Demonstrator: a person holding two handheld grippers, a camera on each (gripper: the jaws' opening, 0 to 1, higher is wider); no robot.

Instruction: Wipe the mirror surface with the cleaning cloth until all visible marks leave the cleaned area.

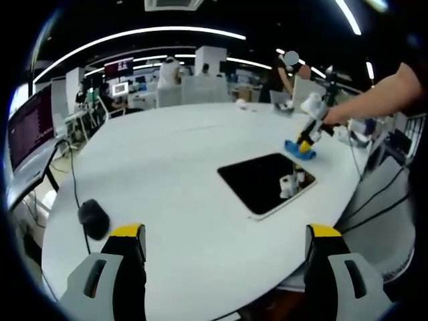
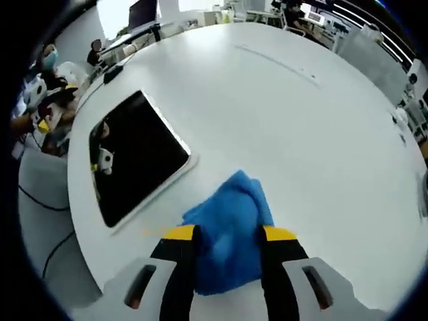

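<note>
Left gripper view looks across a round white desk [image 1: 167,167] from behind the left tool [image 1: 224,241], whose two yellow-tipped jaws stand wide apart with nothing between them. The mirror [image 1: 264,180], a dark rectangle with a pale frame, lies flat on the desk beyond those jaws. Just past the mirror's far corner, the right tool [image 1: 306,144] comes down on the blue cleaning cloth [image 1: 299,150], with a person's forearm [image 1: 381,93] behind it. A black mouse [image 1: 93,217] sits on the desk well apart from the mirror, near the desk edge, with a cable running from it. Monitors [image 1: 30,130] stand beyond that edge, and office furniture and people show far behind the mirror.

Right gripper view gives the close detail. The right tool [image 2: 227,234] has its jaws set around the cleaning cloth [image 2: 231,227], which is bunched up and lies on the desk [image 2: 301,120] just beside the mirror's frame. The cloth fills the gap between the jaws, which close against its sides. The mirror [image 2: 137,154] is beside the cloth, not under it, and its dark surface carries small pale reflections. Whether marks remain on it cannot be told. Cables [image 2: 47,221] hang below the desk edge nearest the mirror.
</note>
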